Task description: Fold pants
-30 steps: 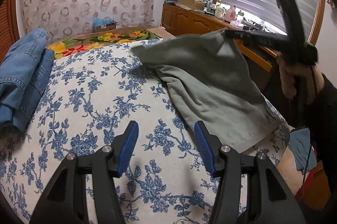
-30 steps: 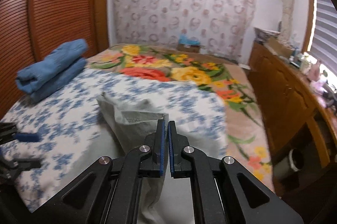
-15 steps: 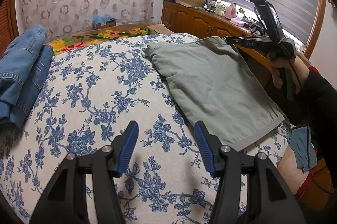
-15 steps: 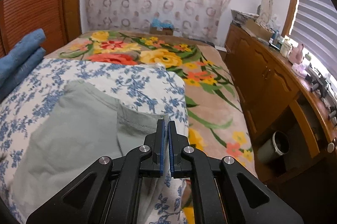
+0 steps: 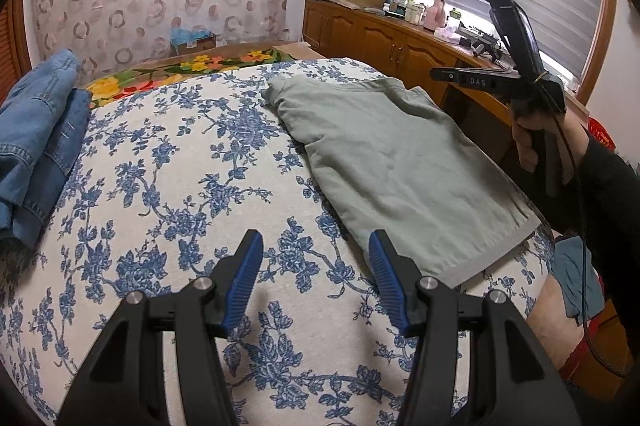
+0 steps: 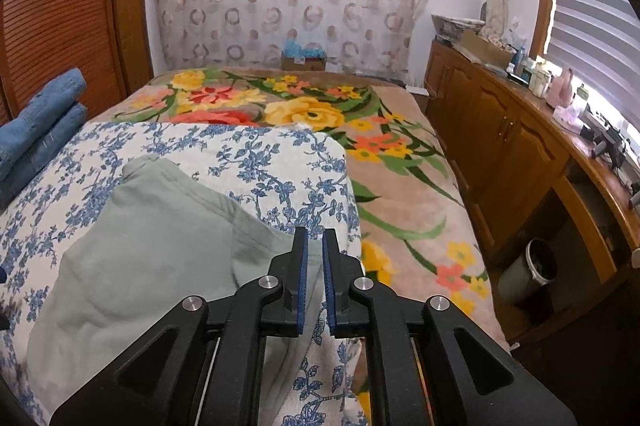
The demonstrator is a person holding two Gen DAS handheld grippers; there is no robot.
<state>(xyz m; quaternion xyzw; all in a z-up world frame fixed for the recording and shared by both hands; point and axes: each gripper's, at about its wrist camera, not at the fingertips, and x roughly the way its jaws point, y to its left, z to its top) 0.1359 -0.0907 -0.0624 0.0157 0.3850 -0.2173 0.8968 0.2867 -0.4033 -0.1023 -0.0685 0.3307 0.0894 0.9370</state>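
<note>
The grey-green pants (image 5: 404,169) lie folded flat; the left gripper (image 5: 316,266) gapes wide, the right gripper (image 6: 315,258) stands slightly parted, holding nothing.

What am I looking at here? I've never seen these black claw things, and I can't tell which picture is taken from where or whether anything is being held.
There is no robot: a person holds a two-finger gripper in each hand, each carrying a fisheye camera that looks along its fingers. One picture comes from the left gripper, whose blue-padded jaws stand wide open over the blue floral bedspread, holding nothing. It also shows the right gripper from the side, held in the person's hand. The other picture is the right gripper's own view: its jaws stand slightly apart with nothing between them. The grey-green pants lie folded flat on the bed. Folded blue jeans sit at the far left edge.
</note>
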